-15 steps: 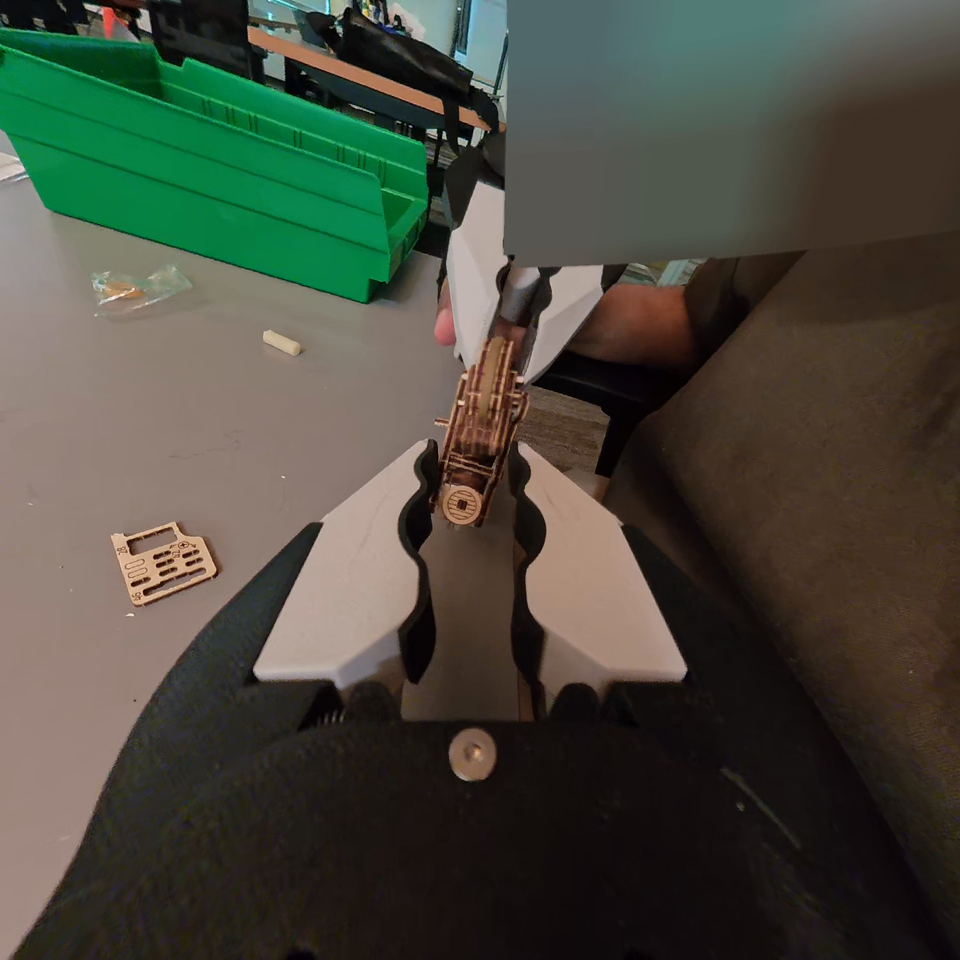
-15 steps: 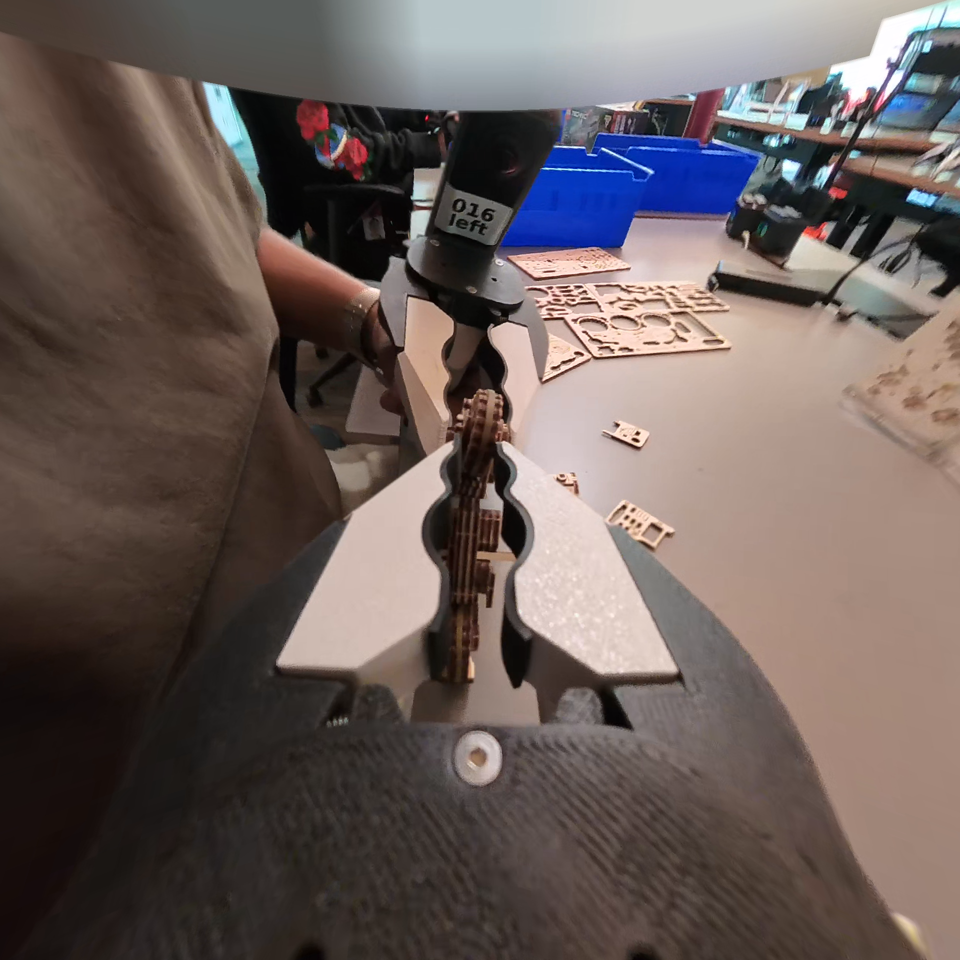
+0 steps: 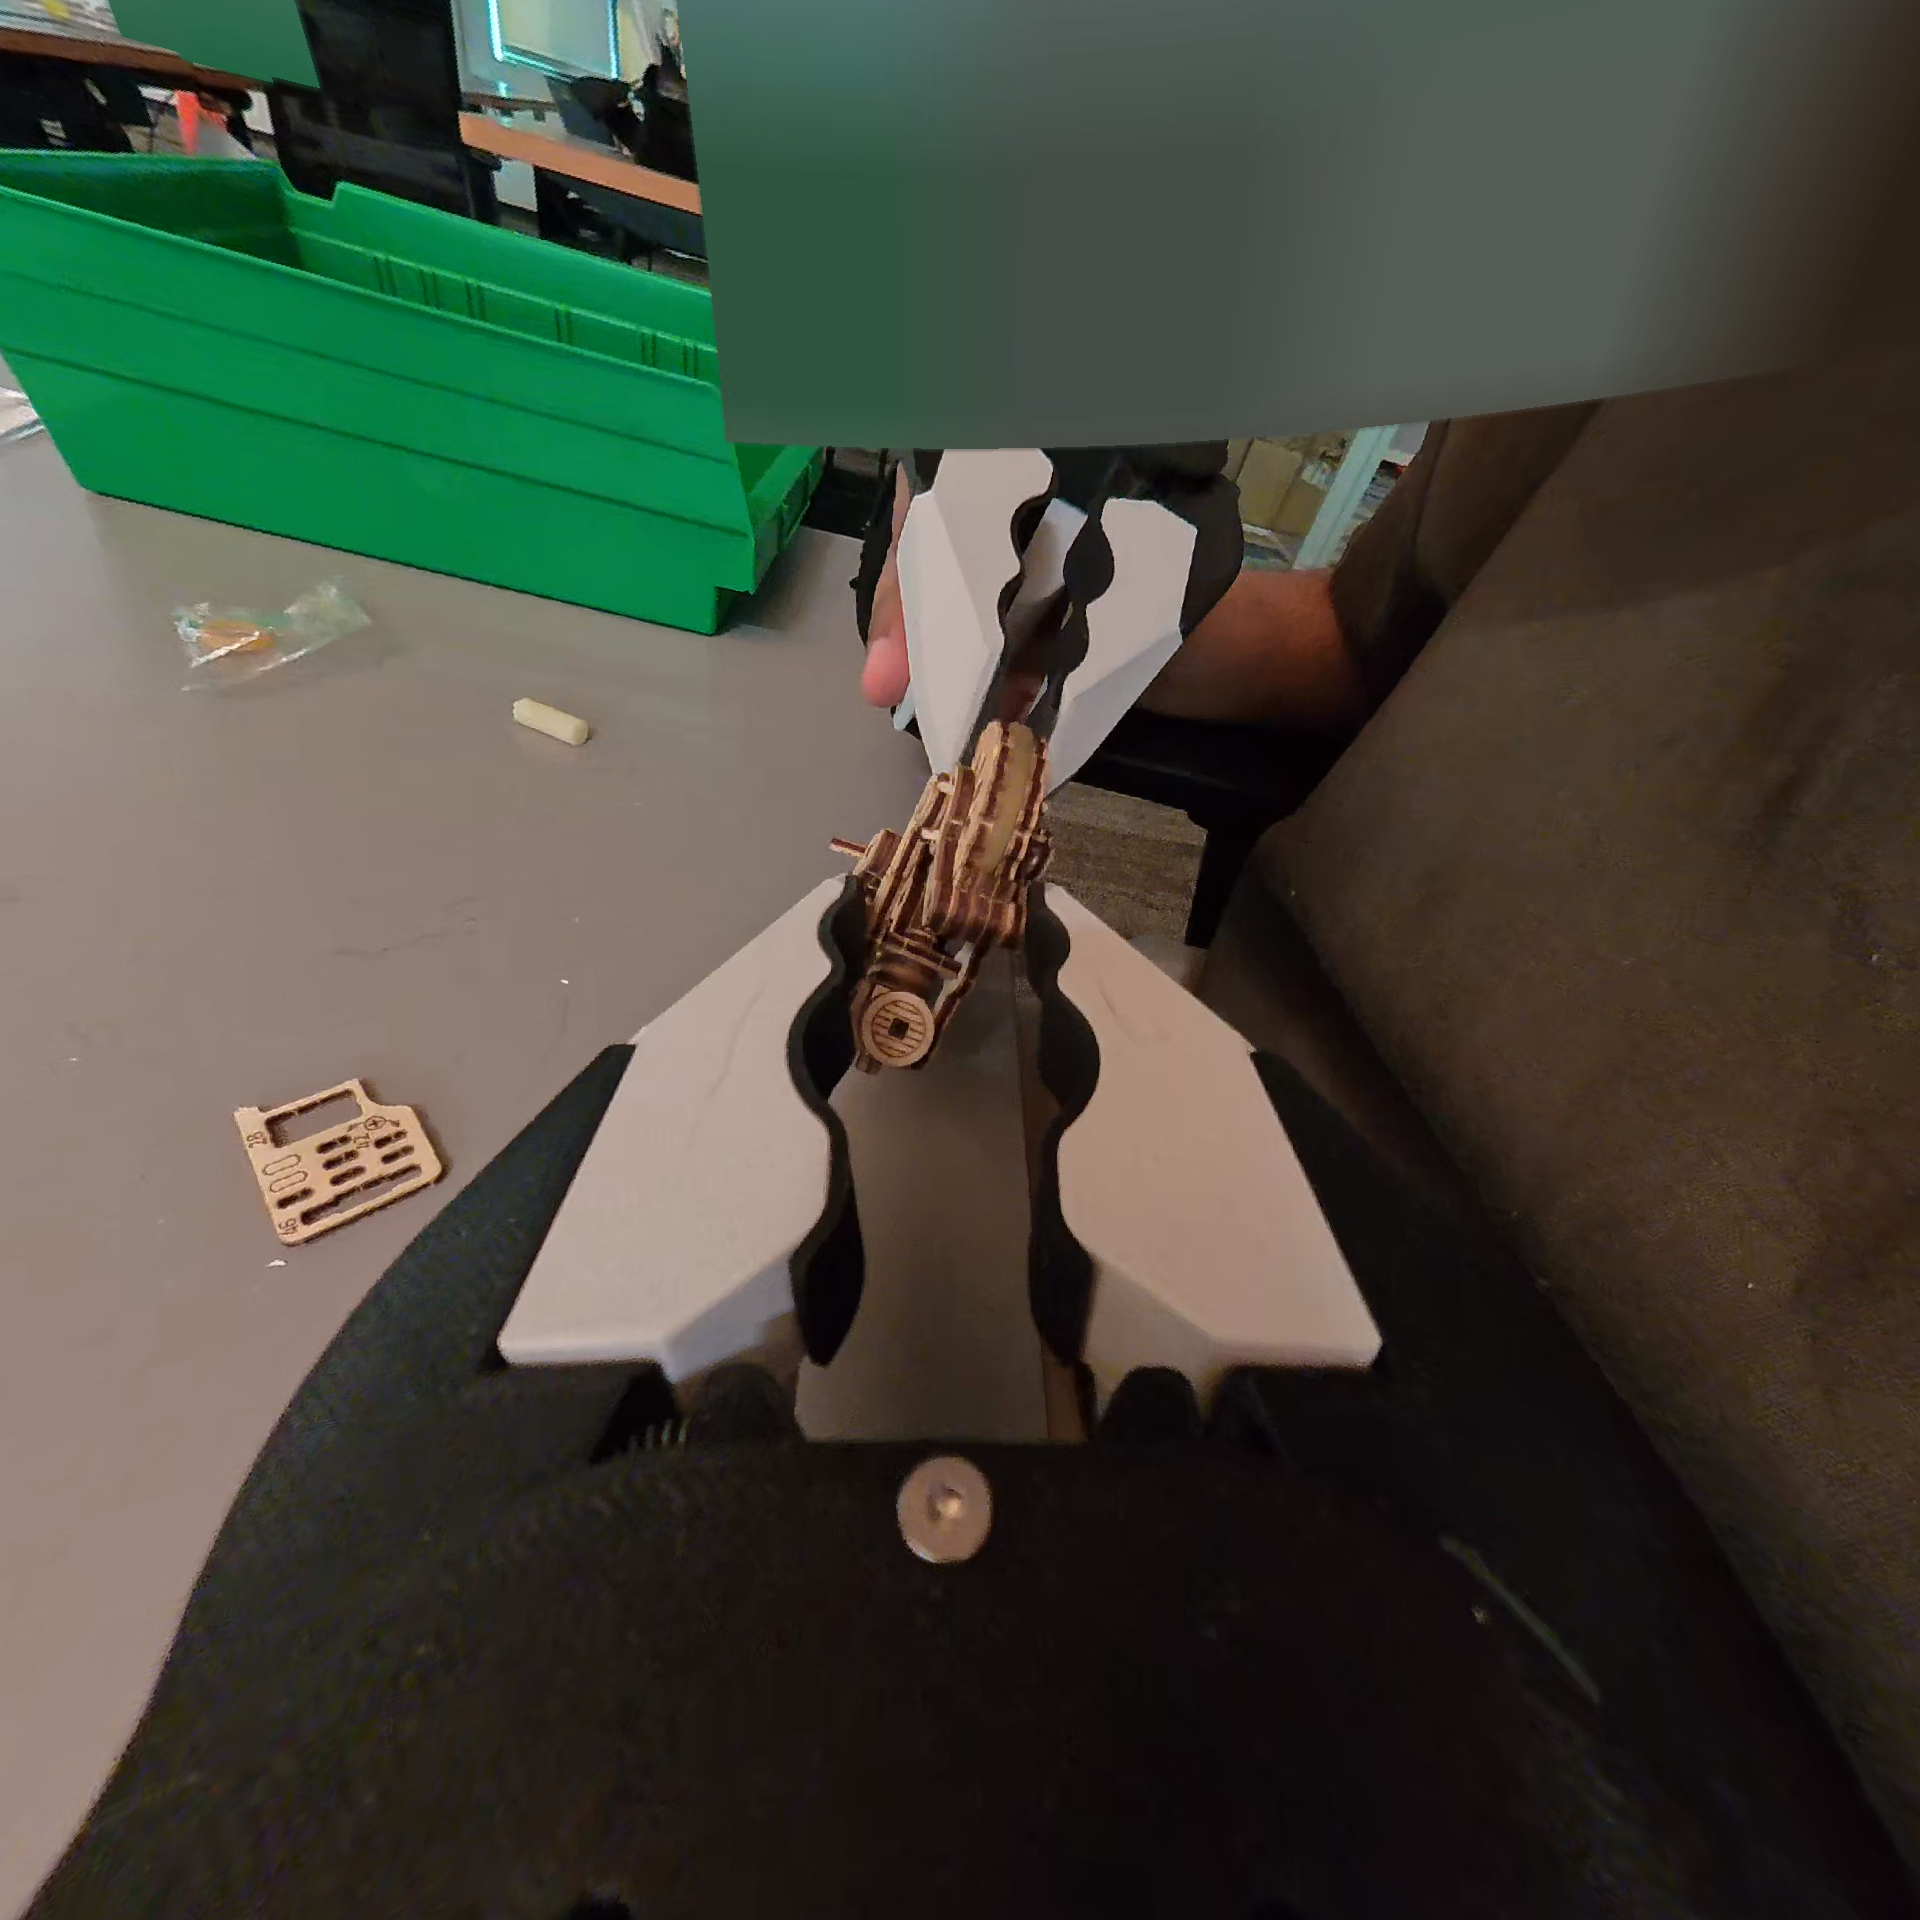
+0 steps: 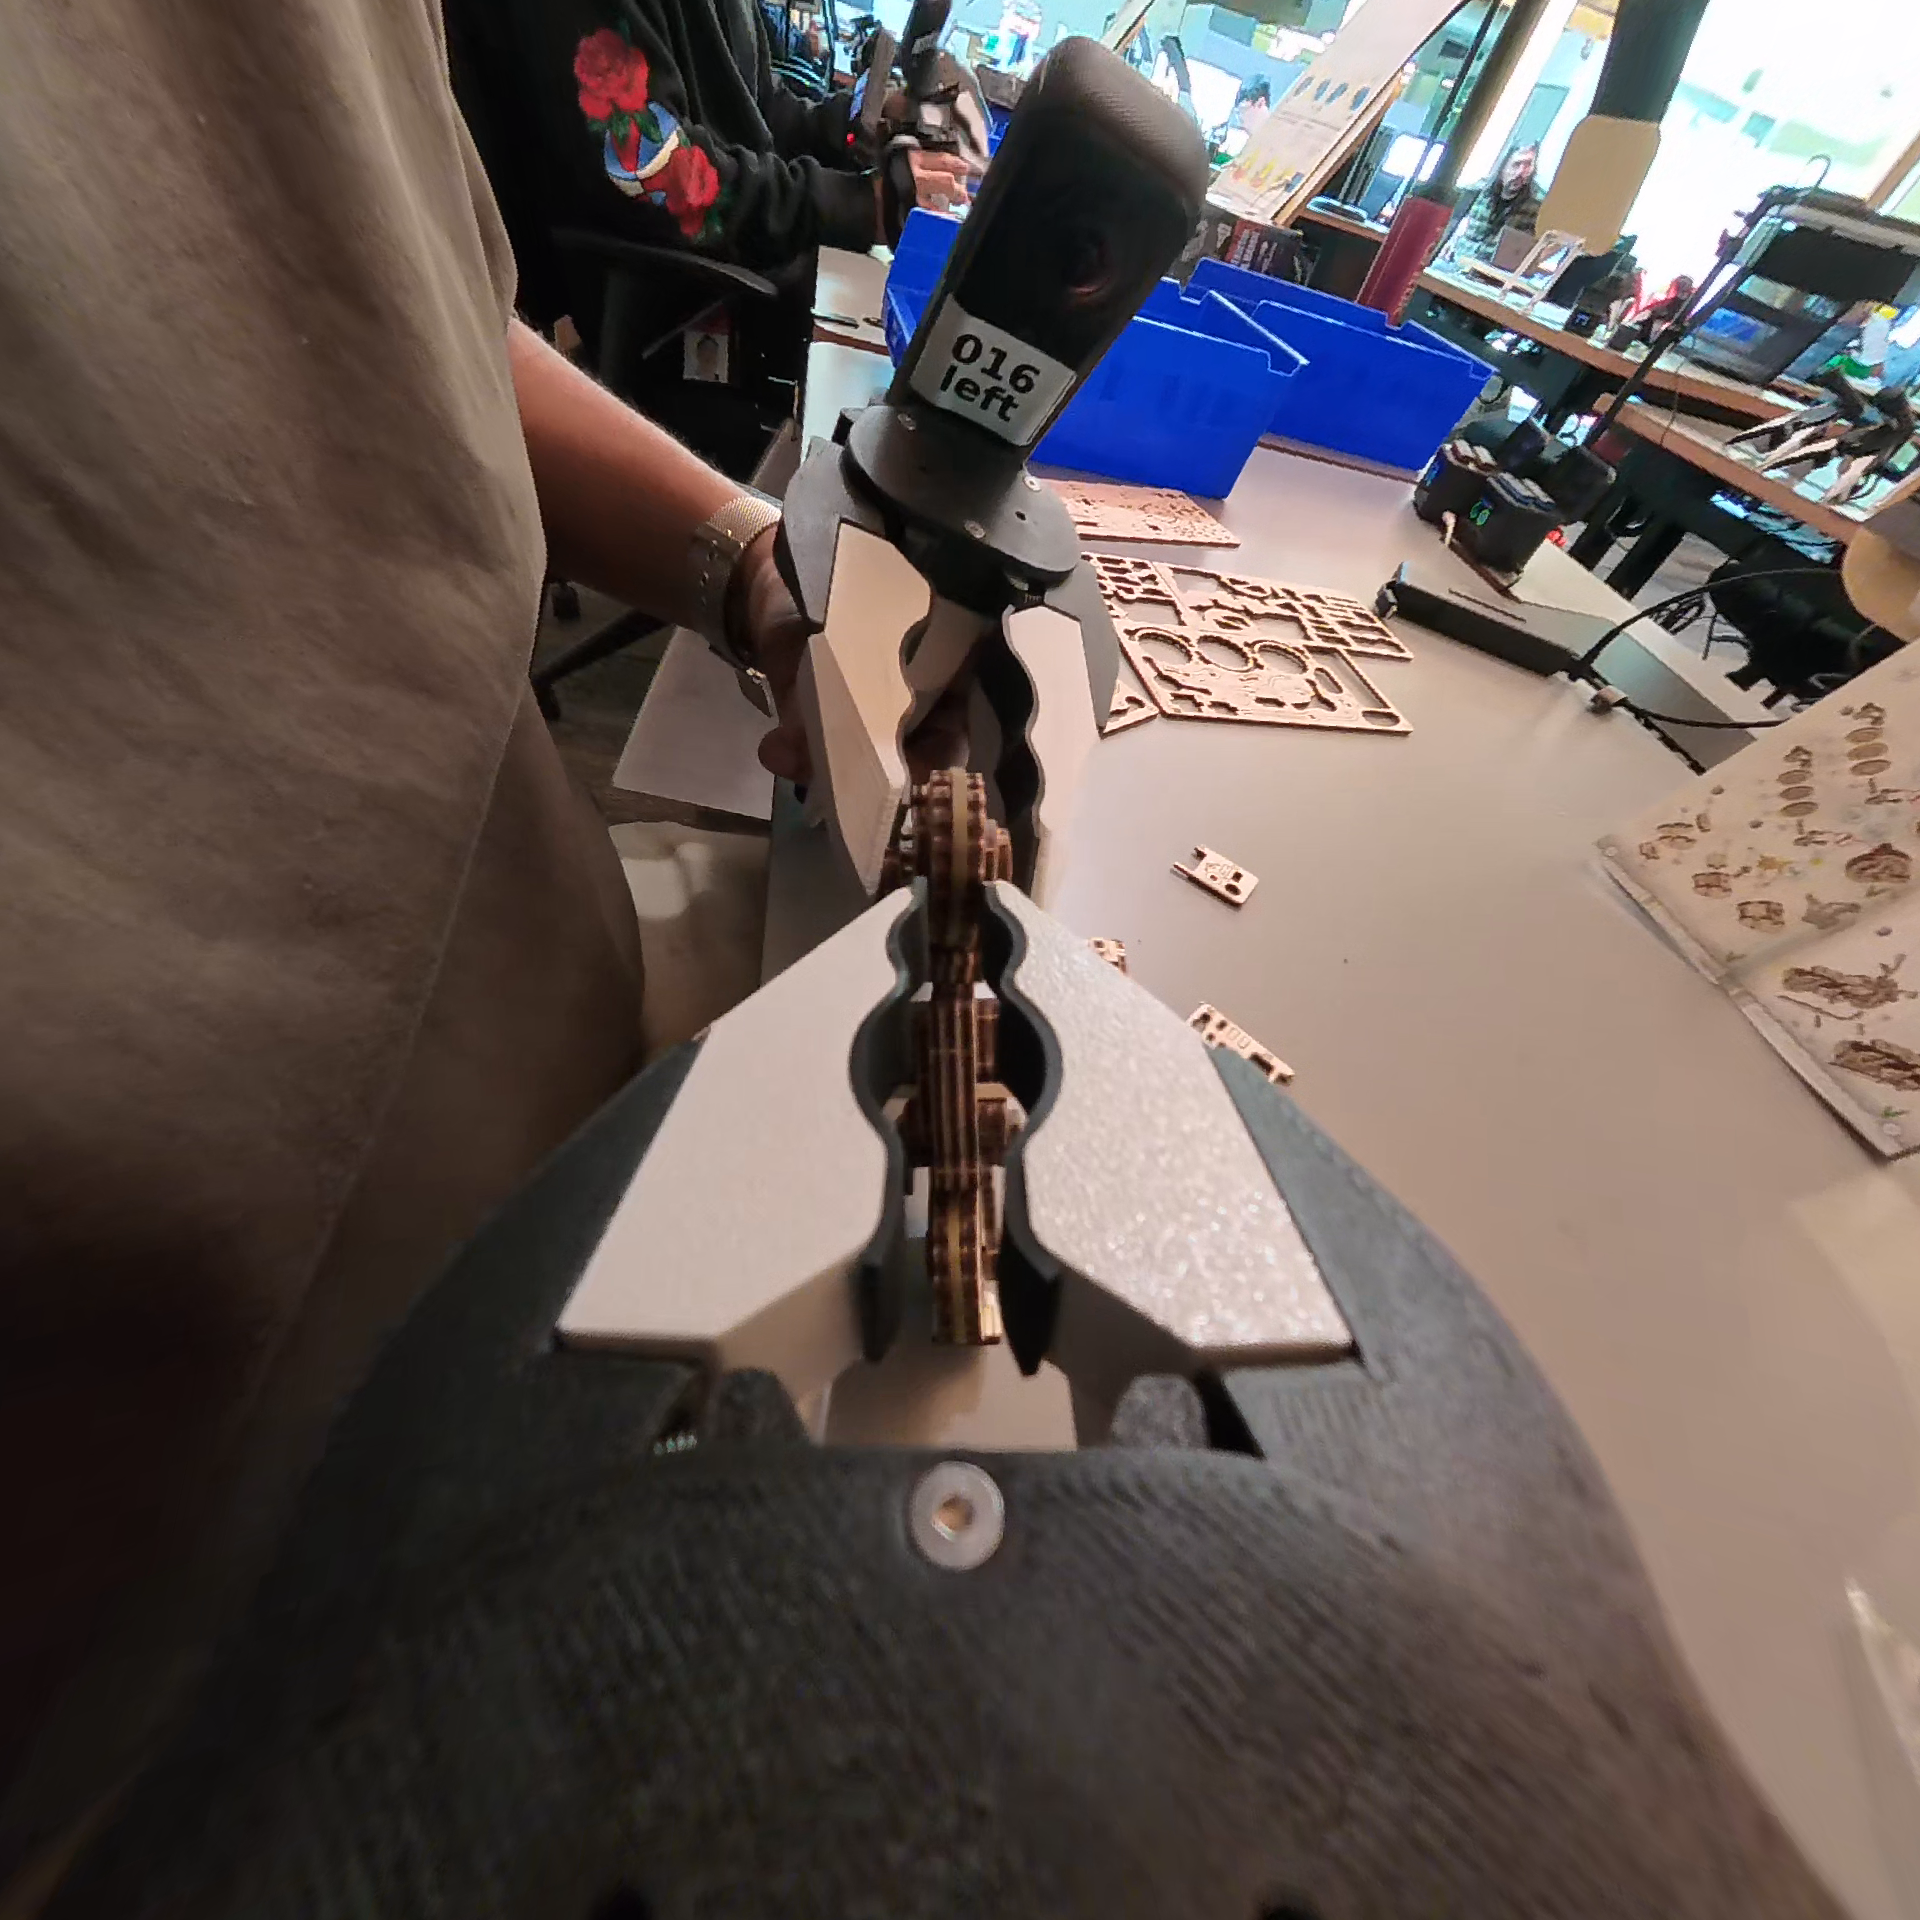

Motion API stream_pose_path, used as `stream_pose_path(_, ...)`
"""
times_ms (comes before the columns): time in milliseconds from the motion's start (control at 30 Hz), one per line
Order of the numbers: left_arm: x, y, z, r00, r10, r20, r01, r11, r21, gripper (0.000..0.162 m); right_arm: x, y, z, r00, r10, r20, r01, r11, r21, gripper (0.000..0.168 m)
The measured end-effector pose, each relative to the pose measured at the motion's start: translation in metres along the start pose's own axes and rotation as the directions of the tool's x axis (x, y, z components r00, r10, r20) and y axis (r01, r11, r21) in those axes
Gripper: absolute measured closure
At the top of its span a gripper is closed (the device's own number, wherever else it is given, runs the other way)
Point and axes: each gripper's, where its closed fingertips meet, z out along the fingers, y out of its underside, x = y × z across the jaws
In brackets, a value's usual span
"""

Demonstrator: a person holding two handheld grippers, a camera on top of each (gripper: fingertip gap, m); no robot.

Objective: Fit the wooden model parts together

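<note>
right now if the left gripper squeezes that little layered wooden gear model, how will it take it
Probably stiff but fragile: the small layered wooden gear model is built from thin laser-cut plates with a slim peg sticking out, which could snap. Likely light, since the right gripper holds it aloft by one edge. The left gripper is open around it; squeezing sideways may shift loosely fitted layers.

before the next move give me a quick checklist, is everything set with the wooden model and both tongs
1. Right tongs shut on the wooden model: ok, it sits clamped between both fingers.
2. Left tongs around the model's far end: ok, the end lies between the fingers, with a gap on either side.
3. Left tongs gripping it: not ok, they stand open.
4. Model clear of the table: ok, held up at its edge.
5. Joint lined up: cannot tell, the parts are too small.
6. Loose wooden card out of the way: ok, lying off to the side.
</note>
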Motion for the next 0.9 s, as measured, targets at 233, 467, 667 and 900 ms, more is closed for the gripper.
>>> stream_pose_path(233,-0.0014,-0.0001,-0.0004,1.000,0.003,0.009,-0.003,1.000,0.001,0.137,0.0040,0.0020,0.0005,1.000,0.020,-0.019,-0.020,1.000,0.000,0.156)
stream_pose_path(467,-0.0033,-0.0002,-0.0002,1.000,0.003,0.024,-0.003,1.000,0.002,0.138,0.0041,0.0005,0.0040,0.994,0.109,0.011,-0.109,0.994,0.025,0.132)
stream_pose_path(667,-0.0033,-0.0001,-0.0001,1.000,-0.026,0.013,0.026,1.000,0.005,0.138,0.0063,0.0010,0.0026,0.985,0.167,0.039,-0.168,0.985,0.035,0.138)
stream_pose_path(900,0.0003,0.0015,0.0013,1.000,-0.030,-0.007,0.030,1.000,-0.005,0.138,0.0064,0.0069,0.0008,0.977,0.203,0.065,-0.205,0.979,0.019,0.144)
